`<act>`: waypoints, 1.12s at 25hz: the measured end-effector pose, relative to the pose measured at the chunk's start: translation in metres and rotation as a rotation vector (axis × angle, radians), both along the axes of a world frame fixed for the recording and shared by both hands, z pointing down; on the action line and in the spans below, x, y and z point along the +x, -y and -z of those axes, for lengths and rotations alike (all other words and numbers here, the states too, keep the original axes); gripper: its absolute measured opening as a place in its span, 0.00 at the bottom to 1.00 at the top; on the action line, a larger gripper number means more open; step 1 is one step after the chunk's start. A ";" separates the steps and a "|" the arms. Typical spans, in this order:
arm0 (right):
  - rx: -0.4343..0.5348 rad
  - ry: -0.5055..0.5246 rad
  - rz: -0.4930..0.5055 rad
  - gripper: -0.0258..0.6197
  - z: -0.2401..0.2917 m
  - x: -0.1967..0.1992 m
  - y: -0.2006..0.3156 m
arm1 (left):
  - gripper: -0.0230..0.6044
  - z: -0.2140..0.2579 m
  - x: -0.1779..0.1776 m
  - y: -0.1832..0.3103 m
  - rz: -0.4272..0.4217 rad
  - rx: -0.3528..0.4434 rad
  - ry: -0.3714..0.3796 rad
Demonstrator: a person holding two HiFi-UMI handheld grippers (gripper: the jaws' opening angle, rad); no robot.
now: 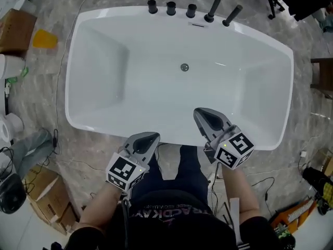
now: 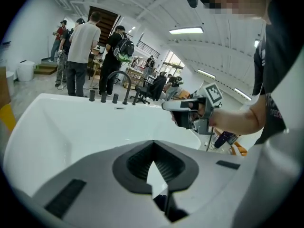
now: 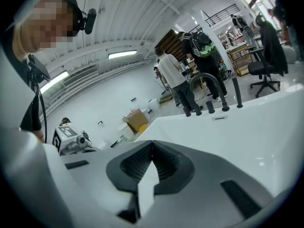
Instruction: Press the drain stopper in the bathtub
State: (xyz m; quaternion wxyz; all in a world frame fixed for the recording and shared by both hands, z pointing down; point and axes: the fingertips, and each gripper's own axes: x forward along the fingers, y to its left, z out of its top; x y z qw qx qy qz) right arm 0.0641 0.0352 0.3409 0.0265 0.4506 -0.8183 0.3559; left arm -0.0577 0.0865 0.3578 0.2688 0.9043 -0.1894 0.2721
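A white bathtub [image 1: 99, 61] fills the middle of the head view, with a small round metal drain stopper [image 1: 184, 67] on its floor. Both grippers hover at the near rim, well short of the stopper. My left gripper [image 1: 152, 136] is shut and empty, just outside the rim. My right gripper [image 1: 198, 111] is also shut and empty, and it reaches a little over the rim. In the left gripper view the jaws [image 2: 153, 145] meet above the tub wall, and the right gripper [image 2: 187, 110] shows to the right. The right gripper view shows shut jaws [image 3: 151, 145].
A black faucet [image 1: 213, 4] and several black knobs [image 1: 170, 8] line the far rim. Cardboard boxes [image 1: 15, 30] and a yellow object [image 1: 45, 39] lie on the floor at left, with cables [image 1: 263, 184] near my feet. People [image 2: 80, 51] stand beyond the tub.
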 end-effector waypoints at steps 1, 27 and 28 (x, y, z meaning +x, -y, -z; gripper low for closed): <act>0.000 -0.013 0.003 0.06 -0.005 0.000 0.005 | 0.05 -0.008 -0.003 0.000 0.006 -0.013 0.001; -0.145 -0.397 0.101 0.06 -0.293 0.033 0.129 | 0.05 -0.169 0.005 0.048 -0.092 0.156 -0.047; -0.159 -0.403 0.097 0.06 -0.309 0.035 0.133 | 0.05 -0.175 0.006 0.051 -0.087 0.157 -0.050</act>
